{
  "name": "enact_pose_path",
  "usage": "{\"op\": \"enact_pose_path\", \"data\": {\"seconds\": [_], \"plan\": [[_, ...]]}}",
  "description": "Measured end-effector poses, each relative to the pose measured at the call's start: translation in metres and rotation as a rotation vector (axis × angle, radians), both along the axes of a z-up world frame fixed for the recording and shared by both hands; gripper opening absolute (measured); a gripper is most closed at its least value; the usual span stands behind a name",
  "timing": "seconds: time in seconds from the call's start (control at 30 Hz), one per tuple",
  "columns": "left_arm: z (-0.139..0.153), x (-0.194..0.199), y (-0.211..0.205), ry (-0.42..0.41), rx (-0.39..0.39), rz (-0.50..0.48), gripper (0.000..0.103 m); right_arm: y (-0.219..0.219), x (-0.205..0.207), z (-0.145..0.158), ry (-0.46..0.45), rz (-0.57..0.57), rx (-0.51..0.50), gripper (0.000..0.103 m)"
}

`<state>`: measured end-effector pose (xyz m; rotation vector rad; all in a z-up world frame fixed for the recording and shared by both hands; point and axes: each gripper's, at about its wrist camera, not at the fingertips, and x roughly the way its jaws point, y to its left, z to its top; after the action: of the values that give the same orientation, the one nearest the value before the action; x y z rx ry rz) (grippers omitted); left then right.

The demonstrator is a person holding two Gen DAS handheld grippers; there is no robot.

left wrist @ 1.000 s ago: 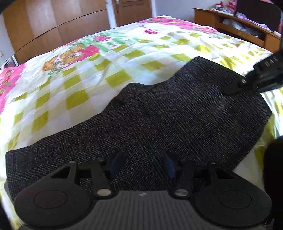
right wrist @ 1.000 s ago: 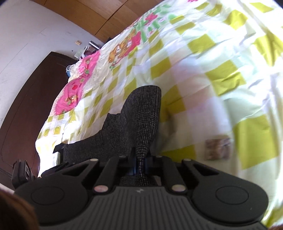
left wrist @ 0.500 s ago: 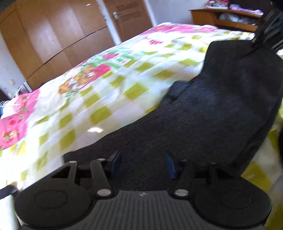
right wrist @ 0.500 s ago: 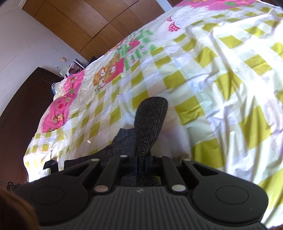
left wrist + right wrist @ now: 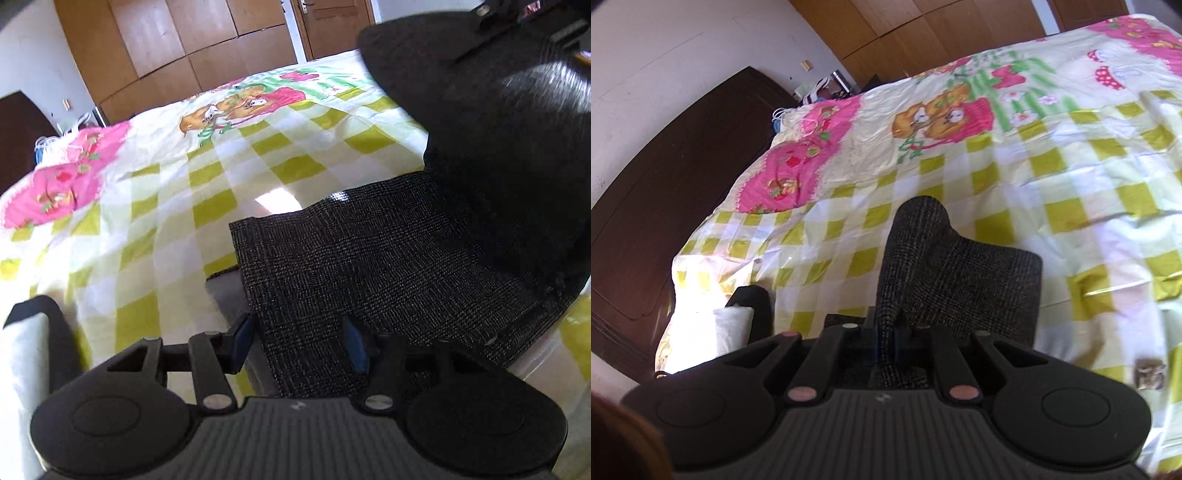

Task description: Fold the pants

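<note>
pants (image 5: 388, 266), dark woven check, lie at the near edge of the bedspread (image 5: 177, 206), lower centre to right of the left wrist frame; one end is lifted, arching across the upper right. risk, as judged: the raised end is held by a narrow pinch only, so the fabric could slip out or land skewed mid-fold; the flat end is unpinned and may drag. right gripper (image 5: 884, 341) jaws together, clamped on a ridge of the pants. left gripper (image 5: 299, 341) jaws apart, straddling the flat cloth edge, gripping nothing.
</note>
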<state>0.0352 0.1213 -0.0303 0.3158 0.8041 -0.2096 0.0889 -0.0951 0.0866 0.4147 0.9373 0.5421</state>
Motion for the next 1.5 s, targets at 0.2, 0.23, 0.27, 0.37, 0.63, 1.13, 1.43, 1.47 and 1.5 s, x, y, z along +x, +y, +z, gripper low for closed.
{"op": "enact_pose_path", "data": {"seconds": [0.2, 0.23, 0.27, 0.37, 0.63, 1.13, 1.43, 1.47, 1.5], "plan": [[-0.001, -0.003, 0.006, 0.009, -0.05, -0.005, 0.064, 0.068, 0.009, -0.026, 0.066, 0.073, -0.027, 0.008], [-0.001, -0.005, 0.007, 0.011, -0.058, -0.006, 0.064, 0.076, 0.009, -0.03, 0.074, 0.078, -0.035, 0.008], [-0.001, -0.004, 0.007, 0.014, -0.063, -0.006, 0.064, 0.083, 0.01, -0.033, 0.077, 0.084, -0.049, 0.008], [-0.002, -0.004, 0.008, 0.015, -0.071, -0.011, 0.064, 0.105, 0.009, -0.041, 0.071, 0.118, -0.115, 0.008], [-0.003, -0.006, 0.004, 0.013, -0.051, -0.023, 0.061, 0.142, 0.002, -0.049, 0.028, 0.201, -0.231, 0.008], [0.01, -0.036, 0.028, 0.039, -0.142, 0.03, 0.064, 0.158, 0.004, -0.071, 0.039, 0.326, -0.187, 0.03], [0.044, -0.069, 0.048, 0.014, -0.122, 0.1, 0.064, 0.142, -0.025, -0.052, -0.026, 0.463, -0.09, 0.033], [0.05, -0.071, 0.048, -0.002, -0.117, 0.102, 0.064, 0.136, -0.029, -0.047, -0.048, 0.453, -0.087, 0.032], [0.057, -0.072, 0.048, -0.015, -0.117, 0.1, 0.065, 0.129, -0.03, -0.043, -0.067, 0.44, -0.084, 0.033]]}}
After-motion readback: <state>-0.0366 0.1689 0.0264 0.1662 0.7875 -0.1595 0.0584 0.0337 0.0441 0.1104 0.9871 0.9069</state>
